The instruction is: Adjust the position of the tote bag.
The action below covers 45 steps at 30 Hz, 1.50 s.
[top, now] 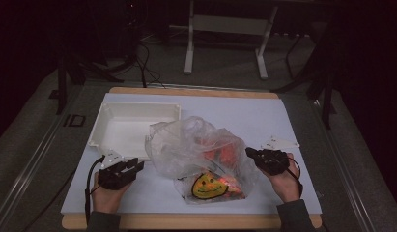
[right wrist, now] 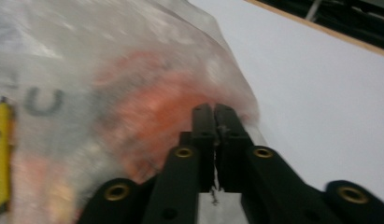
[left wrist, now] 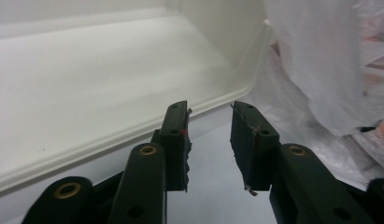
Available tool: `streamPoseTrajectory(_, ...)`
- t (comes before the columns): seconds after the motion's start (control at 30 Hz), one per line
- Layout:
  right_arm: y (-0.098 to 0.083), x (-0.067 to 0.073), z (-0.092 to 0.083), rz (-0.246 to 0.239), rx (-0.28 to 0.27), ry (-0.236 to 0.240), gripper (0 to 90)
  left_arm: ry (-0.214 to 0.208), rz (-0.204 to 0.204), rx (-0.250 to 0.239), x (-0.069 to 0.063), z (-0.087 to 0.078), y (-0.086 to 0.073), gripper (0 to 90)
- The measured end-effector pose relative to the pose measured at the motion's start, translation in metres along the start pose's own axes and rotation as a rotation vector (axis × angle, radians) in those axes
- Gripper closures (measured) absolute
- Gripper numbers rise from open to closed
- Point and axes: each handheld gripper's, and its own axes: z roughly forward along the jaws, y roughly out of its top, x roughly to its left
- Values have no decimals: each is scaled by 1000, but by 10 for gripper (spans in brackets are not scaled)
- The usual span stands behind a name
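A crumpled clear plastic bag lies mid-table with orange items inside and a yellow smiley print on its near side. Behind it on the left stands an empty white tray. My left gripper rests near the tray's front corner; in the left gripper view its jaws stand apart with nothing between them, the tray ahead and the bag at the right. My right gripper is shut at the bag's right edge, its tips pinching the film over the orange items.
A white mat covers the wooden tabletop. Free mat lies to the right of the bag and behind it. A white table frame stands on the grey floor beyond the far edge.
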Motion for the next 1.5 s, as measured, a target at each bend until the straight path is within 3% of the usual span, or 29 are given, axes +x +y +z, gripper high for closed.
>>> streamPoseTrajectory(0.23,19,13,2,-32,-13,70,897,-1,13,8,-1,1,1,702)
streamPoseTrajectory(0.53,36,30,13,-64,-17,155,742,-9,21,25,-3,5,-1,682)
streamPoseTrajectory(0.67,43,36,19,-82,-28,196,717,-8,22,36,-4,8,-2,677)
streamPoseTrajectory(1.1,63,54,35,-133,-59,239,702,-18,31,55,-7,13,-3,668)
streamPoseTrajectory(1.4,72,69,58,-137,-42,307,522,-14,27,47,-7,11,-3,665)
streamPoseTrajectory(1.5,74,76,66,-156,-32,289,474,-14,32,50,-8,11,-3,663)
